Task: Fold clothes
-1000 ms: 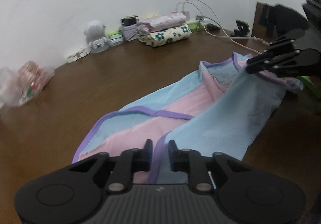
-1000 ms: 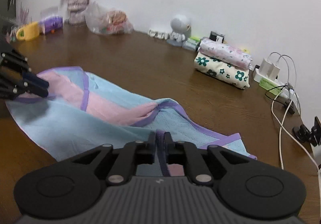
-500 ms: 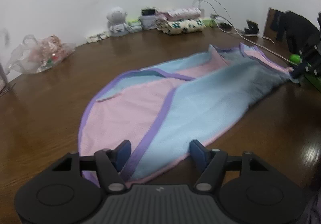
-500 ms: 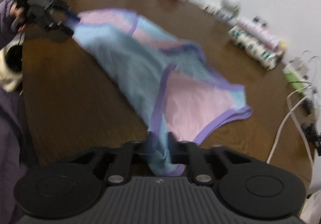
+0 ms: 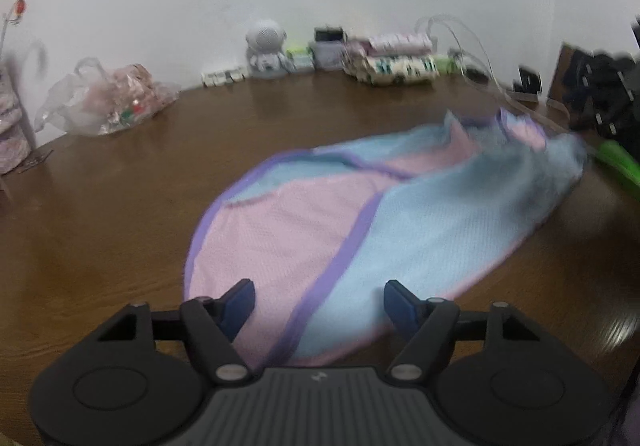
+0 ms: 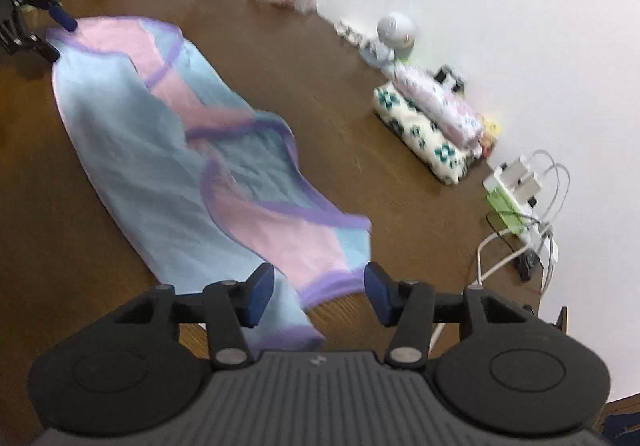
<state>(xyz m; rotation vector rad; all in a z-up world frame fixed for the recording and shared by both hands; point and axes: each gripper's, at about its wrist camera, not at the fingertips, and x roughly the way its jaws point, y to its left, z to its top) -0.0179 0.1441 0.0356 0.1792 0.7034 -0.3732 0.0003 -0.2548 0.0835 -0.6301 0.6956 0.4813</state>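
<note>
Left wrist view: left gripper (image 5: 318, 300) jaws wide, empty, over near end of pink-and-blue purple-trimmed garment (image 5: 360, 214); garment flat on brown wooden table (image 5: 120, 206), long axis running near-left to far-right.

Right wrist view: right gripper (image 6: 319, 294) jaws wide, empty, at garment's (image 6: 168, 150) near end; far end points far-left.

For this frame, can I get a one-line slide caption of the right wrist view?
Open right gripper over the near end of a pink-and-blue garment spread on the wooden table.
</note>
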